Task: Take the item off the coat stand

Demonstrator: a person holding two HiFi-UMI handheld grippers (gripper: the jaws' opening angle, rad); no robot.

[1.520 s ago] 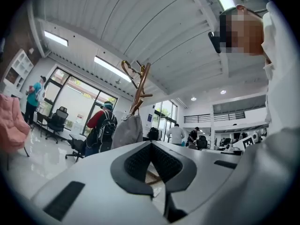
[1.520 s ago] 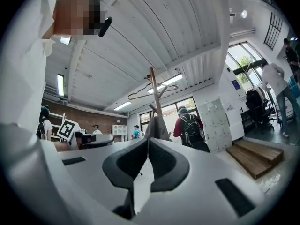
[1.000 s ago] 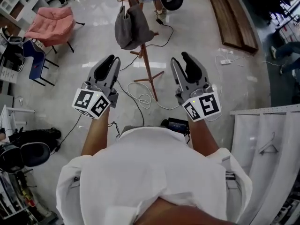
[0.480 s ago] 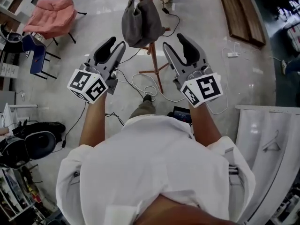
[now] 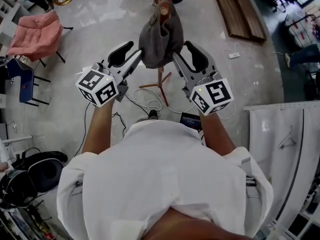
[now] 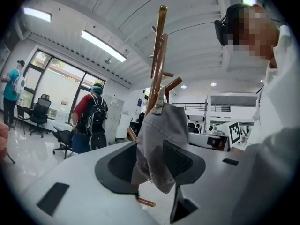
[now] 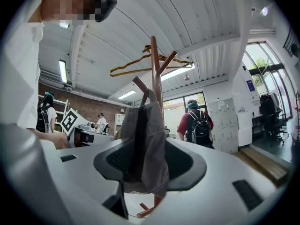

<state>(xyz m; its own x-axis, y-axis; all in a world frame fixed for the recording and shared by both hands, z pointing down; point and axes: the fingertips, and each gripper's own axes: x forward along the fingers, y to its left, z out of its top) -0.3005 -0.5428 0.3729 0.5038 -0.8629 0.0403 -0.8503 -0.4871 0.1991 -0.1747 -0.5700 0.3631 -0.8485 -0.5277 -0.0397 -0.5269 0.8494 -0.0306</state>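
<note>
A pink padded chair (image 5: 35, 34) stands far left on the glossy floor (image 5: 90, 14), with a blue chair (image 5: 22, 79) nearer, beside it. Dark wooden boards (image 5: 237, 11) lie far right, and a white power strip (image 5: 234, 55) sits near them. White cable (image 5: 152, 104) loops across the middle floor. A clothes hanger (image 5: 287, 140) shows against a white surface (image 5: 270, 129) at the right. In the background stands a person (image 6: 82, 108) in a red top with a black backpack (image 6: 97, 120).

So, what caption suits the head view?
Left gripper and right gripper flank the hanging grey bag, just-opened jaws around its edges.

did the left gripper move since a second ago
Yes, toward the coat stand: left gripper now reaches the grey bag, jaws just opened, bag between them.
</note>
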